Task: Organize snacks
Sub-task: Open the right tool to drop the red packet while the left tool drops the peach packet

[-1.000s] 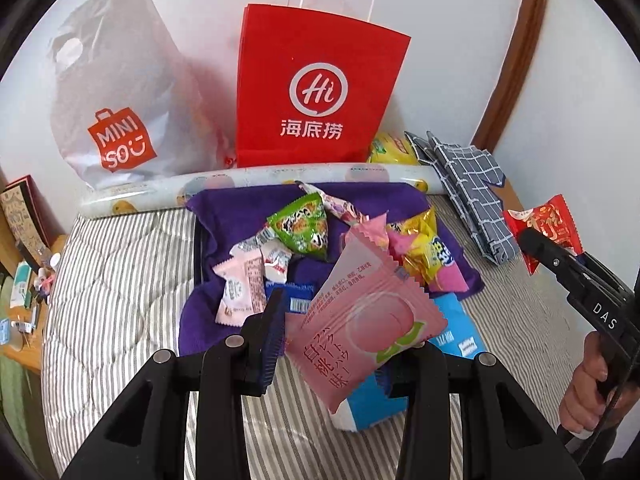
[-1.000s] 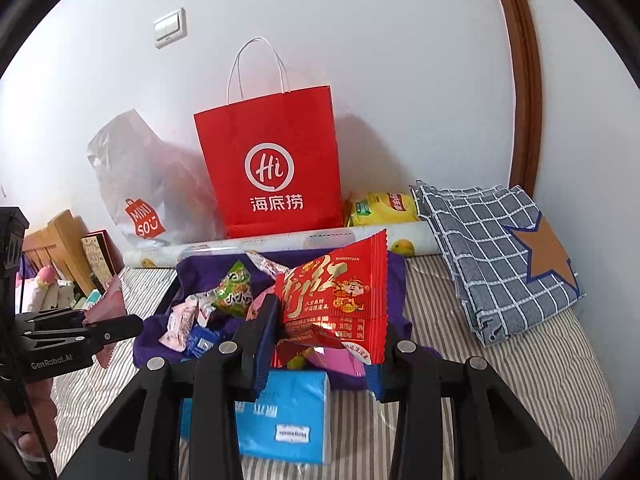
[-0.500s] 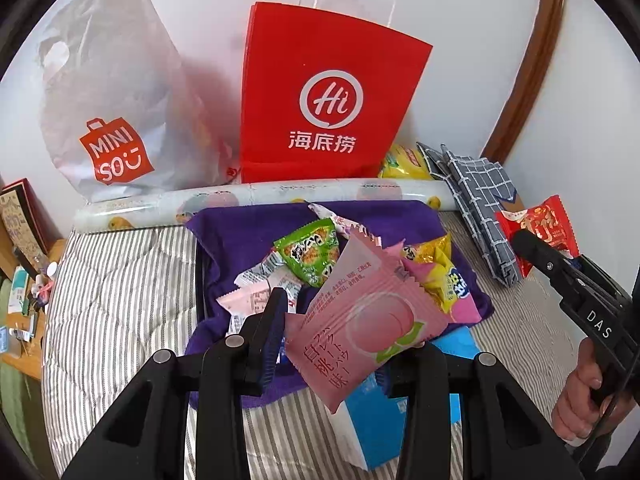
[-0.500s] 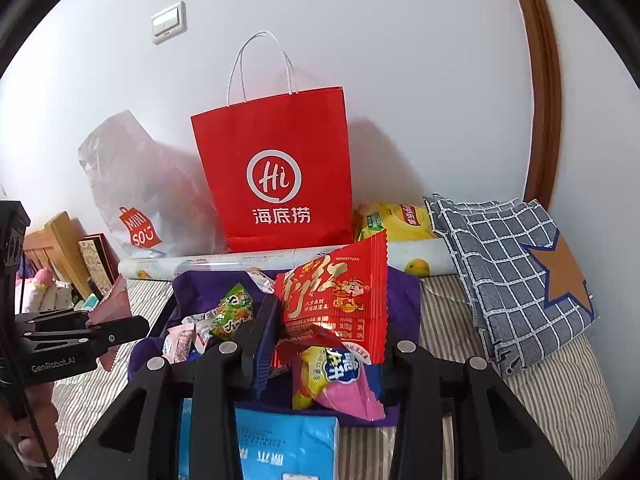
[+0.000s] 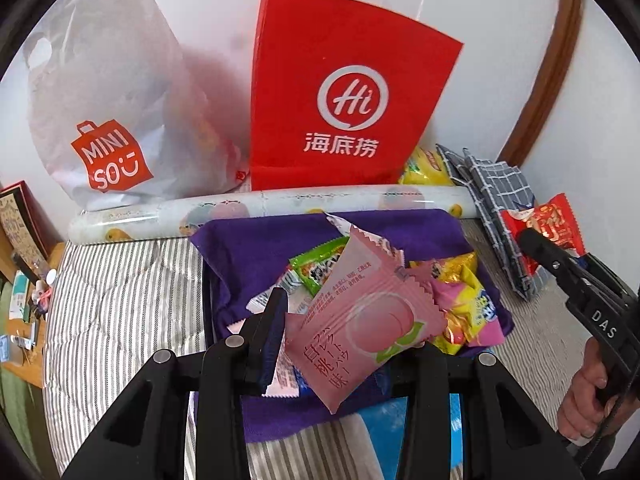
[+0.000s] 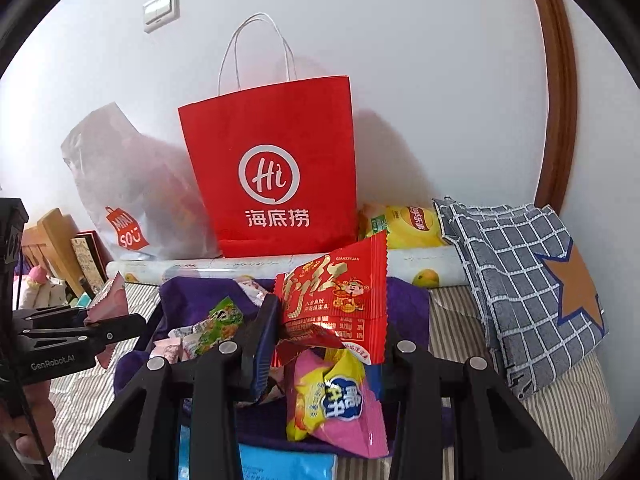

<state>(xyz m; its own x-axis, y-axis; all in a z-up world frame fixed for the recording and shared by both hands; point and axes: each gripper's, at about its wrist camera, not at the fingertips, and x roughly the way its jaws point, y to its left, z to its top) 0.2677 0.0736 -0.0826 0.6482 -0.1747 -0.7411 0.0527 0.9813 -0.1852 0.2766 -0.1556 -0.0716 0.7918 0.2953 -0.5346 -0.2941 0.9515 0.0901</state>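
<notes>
My left gripper (image 5: 344, 340) is shut on a pink peach snack packet (image 5: 360, 320) and holds it above the purple cloth (image 5: 256, 252) on the bed. My right gripper (image 6: 328, 344) is shut on a red snack packet (image 6: 340, 296) and holds it up in front of the red paper bag (image 6: 272, 168). Several loose snacks lie on the cloth, among them a green packet (image 5: 320, 268) and a pink-yellow packet (image 6: 340, 396). The red bag (image 5: 340, 92) stands upright against the wall, with a white Miniso plastic bag (image 5: 104, 108) to its left.
A rolled printed sheet (image 5: 264, 208) lies between the bags and the cloth. A checked grey cloth (image 6: 516, 288) lies at the right. A yellow chip bag (image 6: 404, 224) sits behind the roll. A blue tissue pack (image 6: 280, 464) lies near me. A wooden bedside shelf (image 5: 24, 280) stands left.
Both grippers have moved forward and higher toward the bags, each still holding its packet. The red bag looms larger in both views.
</notes>
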